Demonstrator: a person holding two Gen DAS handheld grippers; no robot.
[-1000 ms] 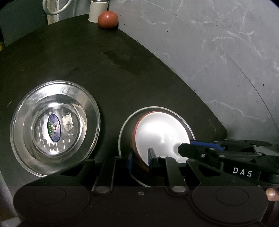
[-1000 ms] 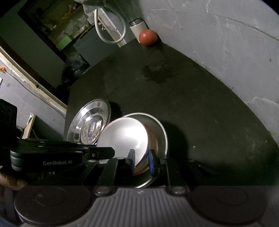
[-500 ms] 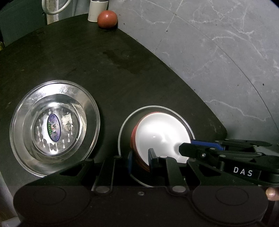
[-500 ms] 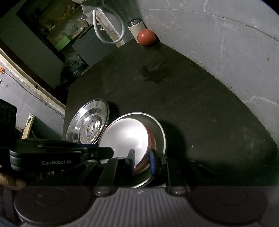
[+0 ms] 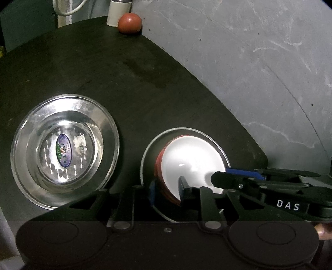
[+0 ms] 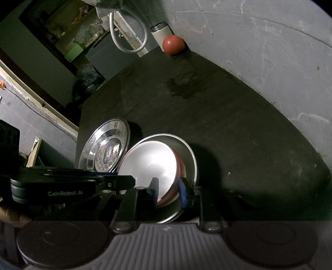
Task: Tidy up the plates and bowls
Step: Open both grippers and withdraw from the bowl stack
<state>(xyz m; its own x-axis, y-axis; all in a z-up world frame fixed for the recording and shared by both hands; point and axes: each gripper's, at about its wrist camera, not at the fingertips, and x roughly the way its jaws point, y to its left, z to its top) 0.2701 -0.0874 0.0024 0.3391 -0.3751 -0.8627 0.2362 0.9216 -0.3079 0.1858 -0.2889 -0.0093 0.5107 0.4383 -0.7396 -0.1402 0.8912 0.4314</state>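
A red bowl with a white inside (image 5: 191, 157) sits in a steel plate (image 5: 149, 149) on the dark table. My left gripper (image 5: 167, 190) is shut on the bowl's near rim. My right gripper (image 6: 169, 190) is shut on the opposite rim of the same bowl (image 6: 151, 164), which lies inside the steel plate (image 6: 192, 160). The right gripper also shows at the lower right of the left wrist view (image 5: 220, 176). A second steel plate holding a steel bowl with a sticker (image 5: 64, 149) lies to the left, also seen in the right wrist view (image 6: 105, 147).
A red ball (image 5: 129, 22) and a white cup (image 5: 116, 12) stand at the table's far edge (image 6: 173, 44). The grey marble floor (image 5: 259, 72) lies beyond the table's right edge. Shelving and a white hose (image 6: 124, 37) are behind the table.
Both grippers keep hold of the bowl. The bowl has shifted slightly within the steel plate; the views barely move.
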